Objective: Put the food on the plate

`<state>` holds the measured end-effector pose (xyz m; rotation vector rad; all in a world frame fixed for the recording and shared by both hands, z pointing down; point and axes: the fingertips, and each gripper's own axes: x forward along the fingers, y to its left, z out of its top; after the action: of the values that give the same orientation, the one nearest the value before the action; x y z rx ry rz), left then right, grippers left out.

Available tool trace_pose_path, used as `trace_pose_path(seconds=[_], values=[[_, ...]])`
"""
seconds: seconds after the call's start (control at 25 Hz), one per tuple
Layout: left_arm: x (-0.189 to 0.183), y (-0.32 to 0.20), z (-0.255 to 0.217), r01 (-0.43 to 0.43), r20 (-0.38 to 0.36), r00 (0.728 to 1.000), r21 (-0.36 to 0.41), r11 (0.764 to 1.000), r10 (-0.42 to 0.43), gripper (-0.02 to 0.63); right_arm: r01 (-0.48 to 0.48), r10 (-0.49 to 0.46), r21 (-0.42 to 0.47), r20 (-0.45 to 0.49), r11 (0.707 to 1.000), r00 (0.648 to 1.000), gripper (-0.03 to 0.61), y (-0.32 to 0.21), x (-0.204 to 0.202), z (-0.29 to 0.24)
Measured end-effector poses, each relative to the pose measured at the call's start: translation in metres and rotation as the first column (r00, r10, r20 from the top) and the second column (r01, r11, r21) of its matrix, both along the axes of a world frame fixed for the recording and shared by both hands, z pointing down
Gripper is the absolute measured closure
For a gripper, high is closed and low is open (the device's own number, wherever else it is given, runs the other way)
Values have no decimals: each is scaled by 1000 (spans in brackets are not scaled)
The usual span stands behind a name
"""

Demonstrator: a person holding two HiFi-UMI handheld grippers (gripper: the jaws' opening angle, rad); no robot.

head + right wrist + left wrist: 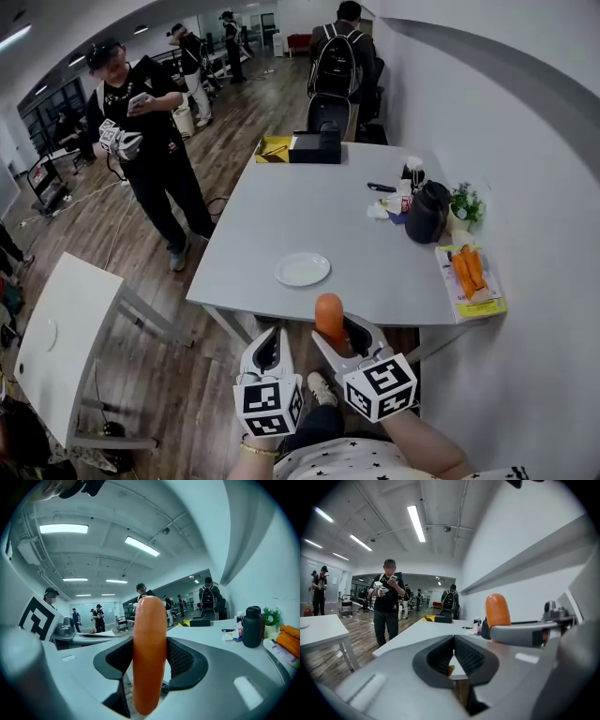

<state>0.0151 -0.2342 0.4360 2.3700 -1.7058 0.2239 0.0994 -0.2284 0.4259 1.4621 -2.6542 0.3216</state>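
Right tongs (343,336) gripping sausage (329,317) upright; plate (302,269) lying on desk (366,248), up-left of it in head view; left tongs (269,345) closed, seemingly empty.

Food: orange sausage (329,319), upright, clamped in right gripper (337,330), just short of table's (309,202) near edge. White plate (302,269): apparently empty, by that edge.
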Motion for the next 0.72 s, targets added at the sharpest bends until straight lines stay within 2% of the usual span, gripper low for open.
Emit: trace_pose_path(seconds=[0.24, 0.48, 0.6, 0.72], values=[[8, -76, 15, -43, 15, 999, 45, 998, 43, 606, 24, -26, -29, -76, 999, 997, 362, -77, 2, 18], [4, -147, 49, -45, 6, 999, -10, 999, 45, 606, 101, -119, -108, -185, 989, 975, 362, -158, 3, 52], [-3, -175, 68, -34, -22, 999, -50, 998, 33, 606, 138, -175, -160, -243, 977, 954, 362, -194, 1, 77], [-9, -198, 87, -19, -39, 999, -91, 996, 15, 606, 198, -267, -223, -340, 955, 902, 362, -226, -4, 110]])
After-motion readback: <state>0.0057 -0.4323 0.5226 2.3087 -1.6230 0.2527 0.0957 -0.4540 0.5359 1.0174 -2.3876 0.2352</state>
